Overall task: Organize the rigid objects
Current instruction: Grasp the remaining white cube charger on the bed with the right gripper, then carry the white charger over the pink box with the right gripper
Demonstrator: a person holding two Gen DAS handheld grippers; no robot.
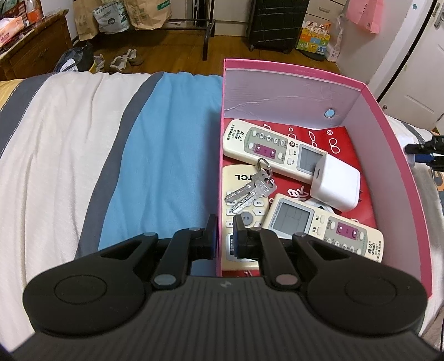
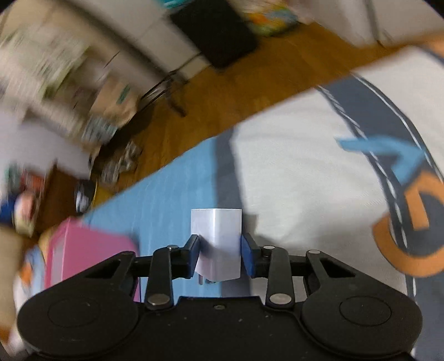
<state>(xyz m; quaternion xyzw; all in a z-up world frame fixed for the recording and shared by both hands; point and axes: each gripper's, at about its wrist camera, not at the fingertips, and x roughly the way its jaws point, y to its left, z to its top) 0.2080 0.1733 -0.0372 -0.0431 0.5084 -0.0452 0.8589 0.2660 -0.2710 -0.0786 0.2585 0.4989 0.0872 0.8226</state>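
A pink box (image 1: 394, 155) stands on the bed. Inside lie a cream remote (image 1: 266, 147), a TCL remote (image 1: 238, 191), a third remote (image 1: 322, 225), a bunch of keys (image 1: 249, 191) and a white charger (image 1: 335, 186). My left gripper (image 1: 224, 236) is shut on the box's near left wall (image 1: 219, 194), one finger outside and one inside. My right gripper (image 2: 220, 252) is shut on a white plug adapter (image 2: 217, 241) and holds it above the bedspread; the view is blurred. The pink box (image 2: 83, 252) shows at lower left there.
The bedspread has white (image 1: 61, 155), grey and blue (image 1: 166, 144) stripes. Beyond the bed edge are a wooden floor with shoes (image 1: 125, 58), paper bags (image 1: 147, 14), a black suitcase (image 1: 277, 25) and a wooden cabinet (image 1: 30, 50).
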